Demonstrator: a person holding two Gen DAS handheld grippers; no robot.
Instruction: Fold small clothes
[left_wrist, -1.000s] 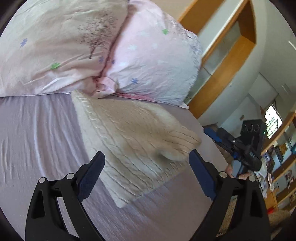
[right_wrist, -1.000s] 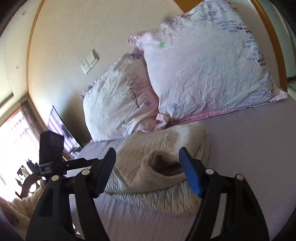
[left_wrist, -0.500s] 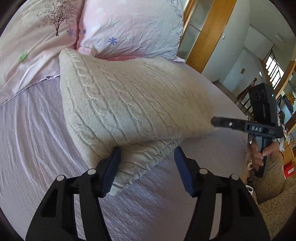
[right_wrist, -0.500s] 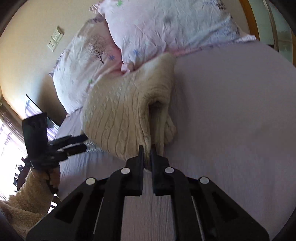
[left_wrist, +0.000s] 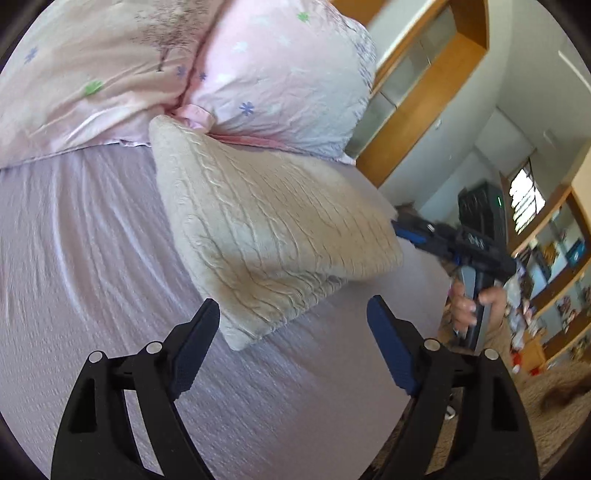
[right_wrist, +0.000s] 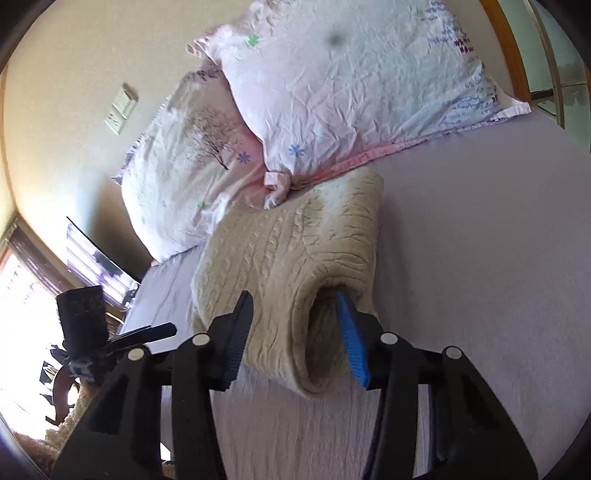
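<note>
A cream cable-knit sweater (left_wrist: 269, 236) lies folded in a thick bundle on the lilac bed sheet (left_wrist: 81, 258), its far corner against the pillows. It also shows in the right wrist view (right_wrist: 295, 266). My left gripper (left_wrist: 291, 343) is open and empty, just in front of the bundle's near corner. My right gripper (right_wrist: 295, 332) is open around the rolled near end of the sweater, its blue pad (right_wrist: 351, 339) touching the fold's opening. The right gripper also shows in the left wrist view (left_wrist: 454, 243) at the sweater's right edge.
Two pink floral pillows (left_wrist: 184, 66) (right_wrist: 332, 96) lean at the head of the bed. A wooden door frame (left_wrist: 424, 103) and shelves stand to the right. The bed edge (left_wrist: 413, 387) drops off at lower right. A wall switch (right_wrist: 120, 110) is on the beige wall.
My right gripper was shut on the sweater's fold half a second ago and has now opened. My left gripper has opened wider and drawn back from the bundle.
</note>
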